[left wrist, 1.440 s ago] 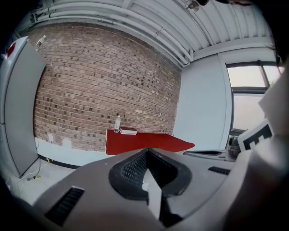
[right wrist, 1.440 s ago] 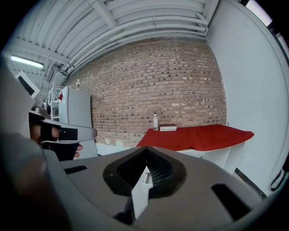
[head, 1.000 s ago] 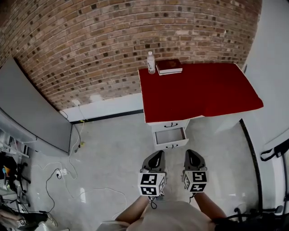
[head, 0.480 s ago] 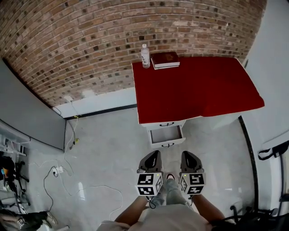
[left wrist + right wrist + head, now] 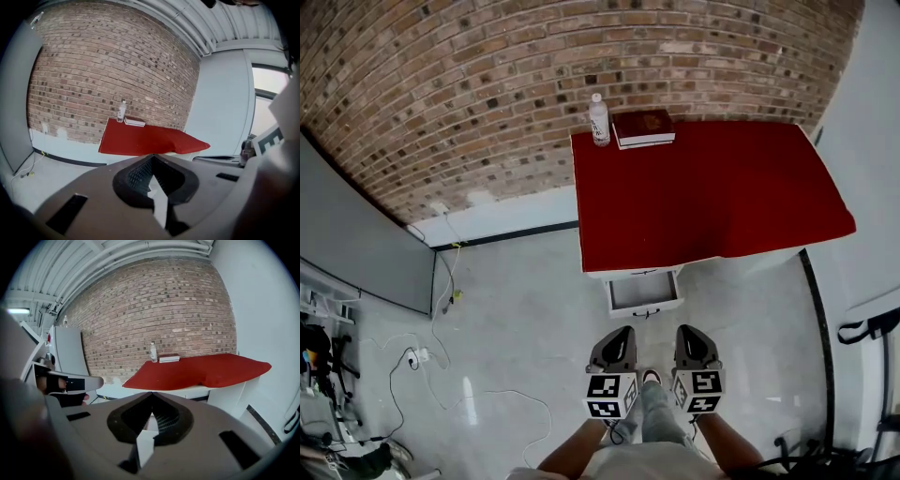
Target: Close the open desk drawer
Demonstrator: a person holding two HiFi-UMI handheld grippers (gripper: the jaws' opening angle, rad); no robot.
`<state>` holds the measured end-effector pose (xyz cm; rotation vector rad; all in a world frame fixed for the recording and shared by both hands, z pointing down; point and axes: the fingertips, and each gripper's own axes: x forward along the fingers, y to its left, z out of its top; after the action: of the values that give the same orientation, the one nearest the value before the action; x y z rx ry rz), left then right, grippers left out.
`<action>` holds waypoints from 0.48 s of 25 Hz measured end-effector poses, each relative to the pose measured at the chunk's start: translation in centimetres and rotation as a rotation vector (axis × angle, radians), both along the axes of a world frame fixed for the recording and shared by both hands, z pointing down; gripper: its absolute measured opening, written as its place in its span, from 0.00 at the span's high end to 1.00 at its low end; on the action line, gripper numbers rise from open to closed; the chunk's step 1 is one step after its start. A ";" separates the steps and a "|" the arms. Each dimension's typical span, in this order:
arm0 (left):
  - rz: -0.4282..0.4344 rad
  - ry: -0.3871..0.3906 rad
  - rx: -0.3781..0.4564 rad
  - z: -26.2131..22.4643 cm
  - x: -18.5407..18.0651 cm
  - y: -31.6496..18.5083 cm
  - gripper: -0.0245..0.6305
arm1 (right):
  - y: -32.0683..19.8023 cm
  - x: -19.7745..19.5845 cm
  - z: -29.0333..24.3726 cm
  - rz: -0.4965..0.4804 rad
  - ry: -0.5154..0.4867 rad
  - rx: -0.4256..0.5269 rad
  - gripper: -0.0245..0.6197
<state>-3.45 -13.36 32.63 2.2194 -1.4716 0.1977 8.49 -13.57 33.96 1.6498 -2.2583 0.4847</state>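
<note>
Head view: two claws side by side, left claw (image 5: 619,339) and right claw (image 5: 689,337), both pressed together and empty, likely set to push, not pinch. One open drawer (image 5: 644,292) juts from the red worktop (image 5: 712,197) at their 12 o'clock, apart from both; one bottle (image 5: 598,120) and one book (image 5: 643,127) sit at its 11 o'clock corner.

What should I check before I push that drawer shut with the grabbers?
1. Drawer shut: not ok, it sticks out from under the red cloth.
2. Left gripper empty: ok, jaws together on nothing.
3. Right gripper empty: ok, jaws together too.
4. Grippers touching the drawer: not ok, floor shows between.
5. Things poking out of the drawer: cannot tell, too small.
6. Bottle and book safe: ok, at the cloth's far corner.
</note>
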 end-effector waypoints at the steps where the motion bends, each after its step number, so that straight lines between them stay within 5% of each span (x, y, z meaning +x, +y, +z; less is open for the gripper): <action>1: -0.001 -0.001 -0.004 0.5 0.0 -0.1 0.95 | -0.2 0.3 0.5 0.005 0.002 -0.005 0.96; 12: -0.037 0.007 -0.045 11.5 -0.2 -3.2 0.95 | -3.5 1.5 11.8 0.023 -0.038 -0.077 0.96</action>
<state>-3.61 -16.53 44.15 2.1537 -1.4890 0.2092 9.94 -17.06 45.76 1.6436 -2.2207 0.6058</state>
